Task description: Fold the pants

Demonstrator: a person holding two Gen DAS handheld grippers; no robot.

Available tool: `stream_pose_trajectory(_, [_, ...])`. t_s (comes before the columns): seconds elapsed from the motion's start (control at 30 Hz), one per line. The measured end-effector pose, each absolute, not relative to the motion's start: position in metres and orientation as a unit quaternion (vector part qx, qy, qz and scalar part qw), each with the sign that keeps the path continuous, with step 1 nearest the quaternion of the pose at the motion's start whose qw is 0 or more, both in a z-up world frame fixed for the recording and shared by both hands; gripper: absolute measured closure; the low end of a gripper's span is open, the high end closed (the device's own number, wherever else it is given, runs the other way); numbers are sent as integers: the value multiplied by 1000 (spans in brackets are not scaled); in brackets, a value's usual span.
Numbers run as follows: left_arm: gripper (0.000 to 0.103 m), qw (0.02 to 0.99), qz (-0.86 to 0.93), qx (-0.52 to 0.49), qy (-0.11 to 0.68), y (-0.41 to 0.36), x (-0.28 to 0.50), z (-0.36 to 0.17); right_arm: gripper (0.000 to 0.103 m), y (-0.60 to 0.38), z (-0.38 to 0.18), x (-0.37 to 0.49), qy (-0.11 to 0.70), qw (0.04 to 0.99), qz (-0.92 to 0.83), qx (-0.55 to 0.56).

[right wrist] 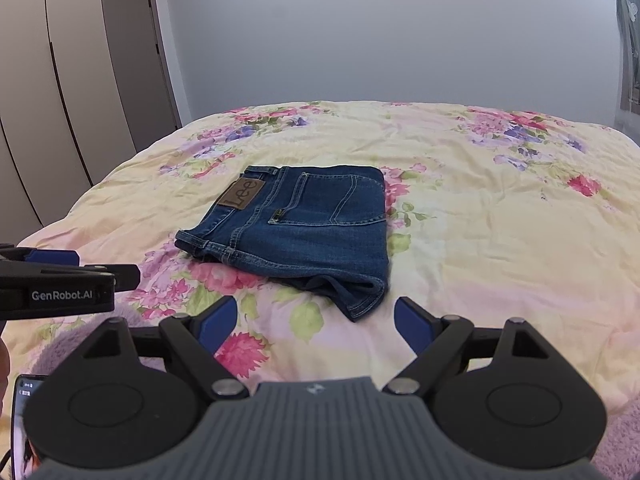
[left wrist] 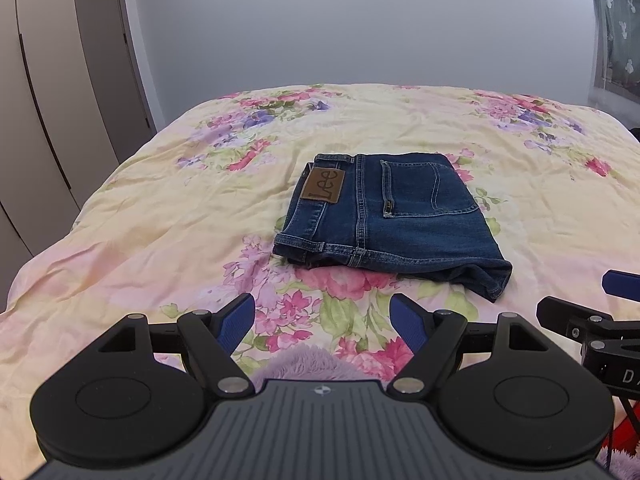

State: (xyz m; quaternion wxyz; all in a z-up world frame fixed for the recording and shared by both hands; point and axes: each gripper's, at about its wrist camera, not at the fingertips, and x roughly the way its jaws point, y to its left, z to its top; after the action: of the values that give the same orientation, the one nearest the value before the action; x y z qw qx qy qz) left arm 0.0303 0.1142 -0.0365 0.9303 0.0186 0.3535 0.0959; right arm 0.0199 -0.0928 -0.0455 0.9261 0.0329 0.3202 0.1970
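While both hand-held grippers hover spread wide and empty — left hand-held gripper (left wrist: 322, 322), right hand-held gripper (right wrist: 316, 326) — the folded dark-blue denim pants (left wrist: 394, 220) lie mid-bed on the floral yellow bedspread (left wrist: 160, 216), just beyond them.

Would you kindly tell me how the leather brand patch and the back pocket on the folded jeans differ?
The leather brand patch is brown with dark lettering; the back pocket is blue denim with pale stitching. The patch is smaller and sits on the waistband; the pocket is larger, lying to its right. Both lie on the top face of the folded jeans.
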Motion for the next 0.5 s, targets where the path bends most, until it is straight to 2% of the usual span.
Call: stream_pose_trajectory(0.5, [13, 932, 95, 20, 349, 115, 28, -32, 21, -93, -43, 19, 317, 927, 199, 30])
